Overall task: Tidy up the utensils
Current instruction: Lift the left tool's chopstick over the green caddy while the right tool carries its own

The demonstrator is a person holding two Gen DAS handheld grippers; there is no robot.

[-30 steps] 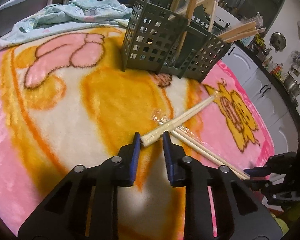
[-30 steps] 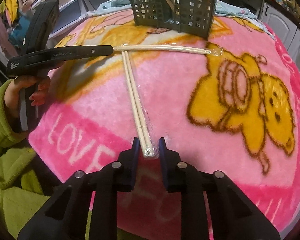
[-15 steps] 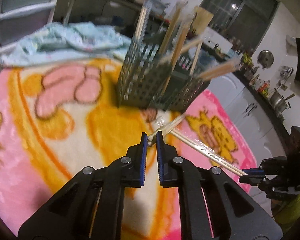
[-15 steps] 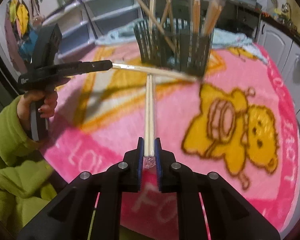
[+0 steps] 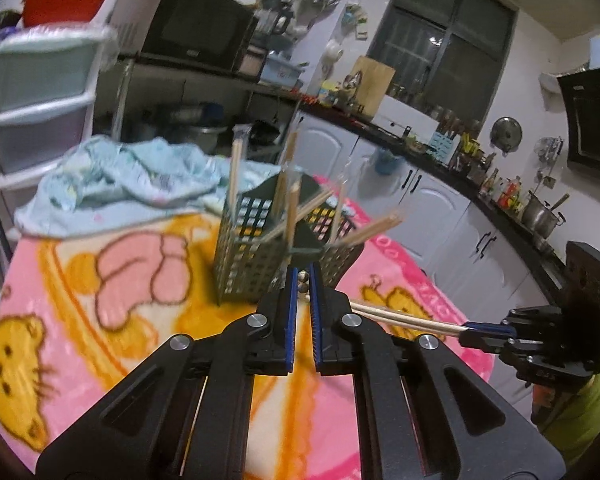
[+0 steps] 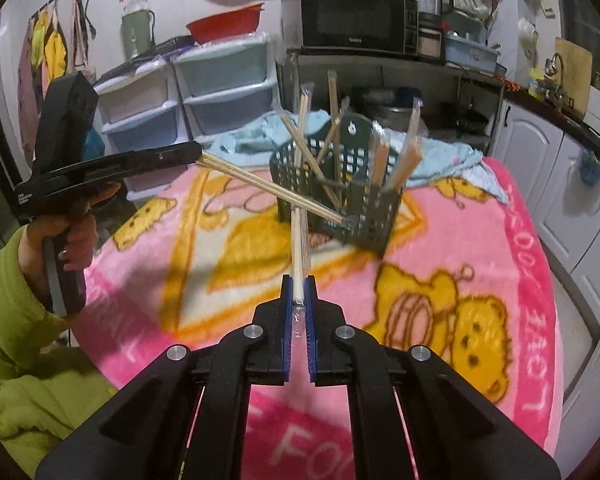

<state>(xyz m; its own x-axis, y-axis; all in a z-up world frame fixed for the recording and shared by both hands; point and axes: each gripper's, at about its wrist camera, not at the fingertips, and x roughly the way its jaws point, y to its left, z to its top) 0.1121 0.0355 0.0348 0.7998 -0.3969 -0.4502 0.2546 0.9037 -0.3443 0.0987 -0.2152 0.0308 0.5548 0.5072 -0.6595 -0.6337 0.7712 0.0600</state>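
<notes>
A dark green slotted utensil basket [image 5: 256, 248] [image 6: 340, 196] stands on the pink cartoon blanket [image 5: 140, 280] and holds several wrapped chopstick pairs upright. My left gripper [image 5: 303, 280] is shut on a wrapped chopstick pair [image 6: 260, 186], seen end-on in its own view, raised and pointing toward the basket. My right gripper [image 6: 299, 292] is shut on another wrapped chopstick pair [image 6: 300, 244] [image 5: 404, 318], lifted off the blanket and aimed at the basket's near side. In the right wrist view the two pairs cross just in front of the basket.
A crumpled light blue cloth [image 5: 128, 184] lies on the blanket behind the basket. Plastic drawer units [image 6: 204, 88] and a microwave [image 6: 356, 20] stand beyond the table. White kitchen cabinets [image 5: 440, 216] run along the right.
Both grippers closed on their chopstick pairs and lifted them off the blanket. Both views tilted up, and the chopsticks now point toward the basket.
</notes>
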